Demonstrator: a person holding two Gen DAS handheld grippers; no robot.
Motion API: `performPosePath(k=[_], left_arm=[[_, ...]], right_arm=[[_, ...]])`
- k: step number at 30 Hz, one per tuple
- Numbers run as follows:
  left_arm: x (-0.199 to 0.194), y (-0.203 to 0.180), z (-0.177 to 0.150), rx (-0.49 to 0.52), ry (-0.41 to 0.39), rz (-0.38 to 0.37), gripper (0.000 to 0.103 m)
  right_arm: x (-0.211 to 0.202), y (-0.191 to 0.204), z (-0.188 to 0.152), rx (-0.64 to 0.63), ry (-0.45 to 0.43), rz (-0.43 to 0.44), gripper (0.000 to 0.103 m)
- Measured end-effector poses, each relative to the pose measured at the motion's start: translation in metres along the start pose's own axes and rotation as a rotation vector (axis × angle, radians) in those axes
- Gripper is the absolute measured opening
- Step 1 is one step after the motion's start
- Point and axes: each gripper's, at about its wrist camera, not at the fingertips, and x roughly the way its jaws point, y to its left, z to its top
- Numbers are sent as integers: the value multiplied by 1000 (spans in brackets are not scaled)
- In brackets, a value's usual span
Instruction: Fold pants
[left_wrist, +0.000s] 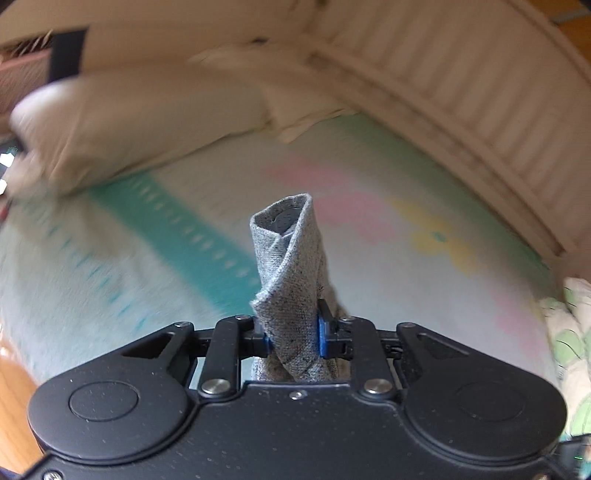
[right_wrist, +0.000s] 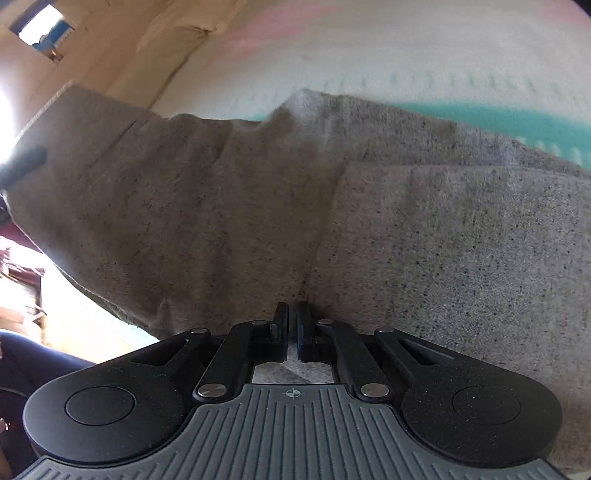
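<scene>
The grey speckled pants fill most of the right wrist view, hanging in folds over a pastel bed sheet. My right gripper is shut on the pants' fabric at its lower edge. In the left wrist view my left gripper is shut on a bunched, twisted piece of the grey pants that sticks up between its blue pads, held above the bed sheet.
A beige pillow lies at the head of the bed. A cream ribbed headboard curves along the right. A floral cloth sits at the right edge. Wooden floor shows at lower left.
</scene>
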Motion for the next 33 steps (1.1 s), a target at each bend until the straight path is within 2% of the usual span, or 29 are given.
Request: performPosePath(k=[5, 8, 12, 16, 20, 22, 24, 28, 30, 31, 33], left_arm=[[-29, -62, 5, 124, -57, -87, 26], [-44, -106, 3, 204, -64, -160, 26], [-53, -173, -16, 324, -43, -275, 26], [-33, -240, -58, 433, 68, -379, 27], [13, -287, -122, 516, 281, -414, 35], [34, -295, -146, 533, 388, -439, 37], [39, -296, -160, 524, 447, -461, 38], [36, -286, -141, 512, 422, -463, 39], [45, -277, -116, 505, 394, -427, 47], [50, -270, -108, 504, 382, -403, 50], [65, -257, -89, 510, 351, -335, 51]], right_arm=[[-36, -8, -2, 21, -88, 13, 6], [-62, -29, -4, 99, -159, 3, 7], [-98, -67, -12, 214, -249, -76, 7], [-121, -112, -29, 371, -285, -164, 7], [-135, -143, -48, 458, -301, -259, 7], [-139, -152, -57, 465, -293, -289, 7], [-145, -157, -67, 482, -297, -267, 7], [-157, -170, -76, 531, -331, -250, 7], [-166, -169, -79, 555, -375, -271, 9], [-171, -170, -80, 565, -402, -283, 16], [-180, -174, -82, 588, -458, -269, 21]])
